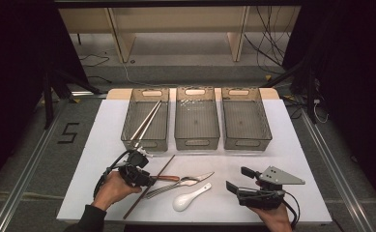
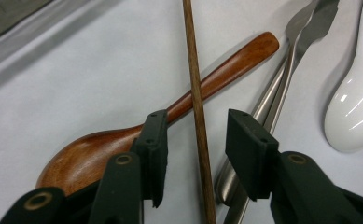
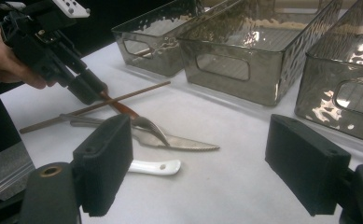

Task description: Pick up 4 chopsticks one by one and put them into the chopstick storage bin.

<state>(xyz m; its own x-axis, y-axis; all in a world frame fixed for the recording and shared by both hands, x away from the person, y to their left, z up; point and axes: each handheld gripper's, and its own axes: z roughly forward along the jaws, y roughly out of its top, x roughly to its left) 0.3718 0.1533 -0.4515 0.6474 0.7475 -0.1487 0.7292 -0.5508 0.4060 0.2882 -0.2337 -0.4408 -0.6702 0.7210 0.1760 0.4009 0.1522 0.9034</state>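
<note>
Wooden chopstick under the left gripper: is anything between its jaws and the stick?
Nothing visible. The left gripper straddles the wooden chopstick, its pads apart from it. The stick lies across the wooden spoon, so a jaw may meet that spoon.

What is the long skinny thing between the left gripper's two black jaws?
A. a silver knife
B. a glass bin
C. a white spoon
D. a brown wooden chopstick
D: in the left gripper view, the brown wooden chopstick runs straight up between the jaws of the left gripper, lying across the wooden spoon; the pads stand either side of it with gaps.
</note>
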